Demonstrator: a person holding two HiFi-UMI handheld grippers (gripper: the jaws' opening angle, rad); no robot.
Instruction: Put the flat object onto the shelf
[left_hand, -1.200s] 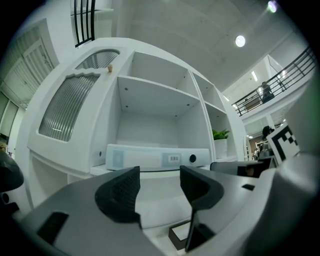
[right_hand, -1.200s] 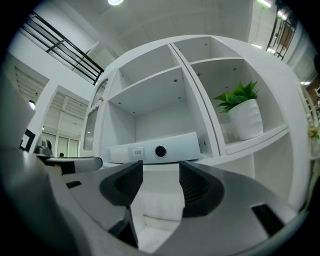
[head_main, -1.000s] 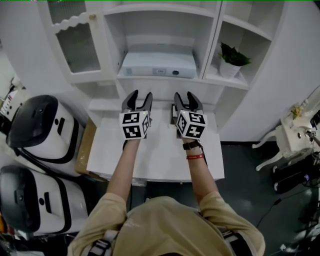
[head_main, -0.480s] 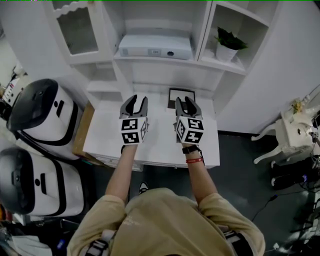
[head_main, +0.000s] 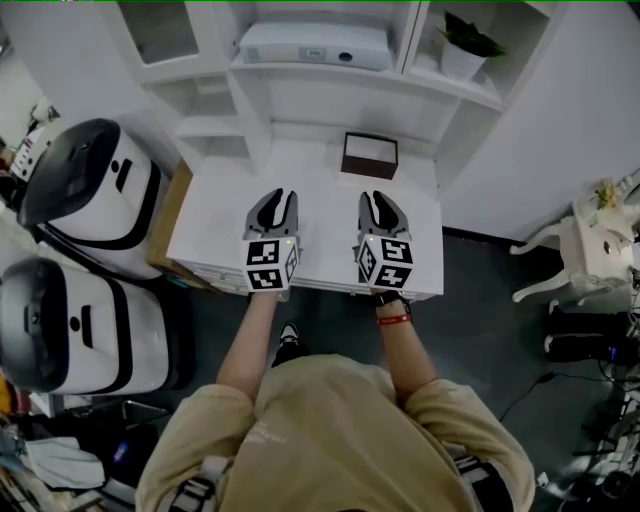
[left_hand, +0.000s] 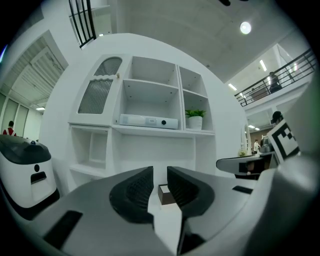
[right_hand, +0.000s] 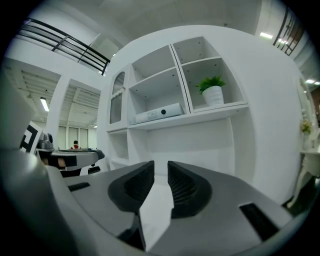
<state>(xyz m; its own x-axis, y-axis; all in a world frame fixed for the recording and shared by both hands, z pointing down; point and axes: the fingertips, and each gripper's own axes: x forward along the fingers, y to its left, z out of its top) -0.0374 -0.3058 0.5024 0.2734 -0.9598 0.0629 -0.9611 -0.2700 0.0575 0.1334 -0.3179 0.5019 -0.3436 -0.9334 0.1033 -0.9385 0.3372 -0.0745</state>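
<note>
Already the flat white rectangular device (head_main: 313, 45), with a dark lens on its front face, lies on the middle shelf (head_main: 330, 72) of the white cabinet, above the white tabletop (head_main: 215, 230). In the compartment to its right stands a green potted plant in a white pot (head_main: 466, 42).

The person holds both tools low over the near part of the tabletop, side by side and pointing towards the cabinet. The left gripper (head_main: 276, 203) has just been closing its dark ribbed jaws down to a narrow slit, and nothing sits between them. The right gripper (head_main: 382, 205) has done the same, its jaws nearly together and empty.

A small dark brown box with a white top (head_main: 369, 156) rests on the far part of the tabletop, well apart from both tools. Two rounded white-and-black machines (head_main: 85, 195) stand on the floor left of the table.
</note>
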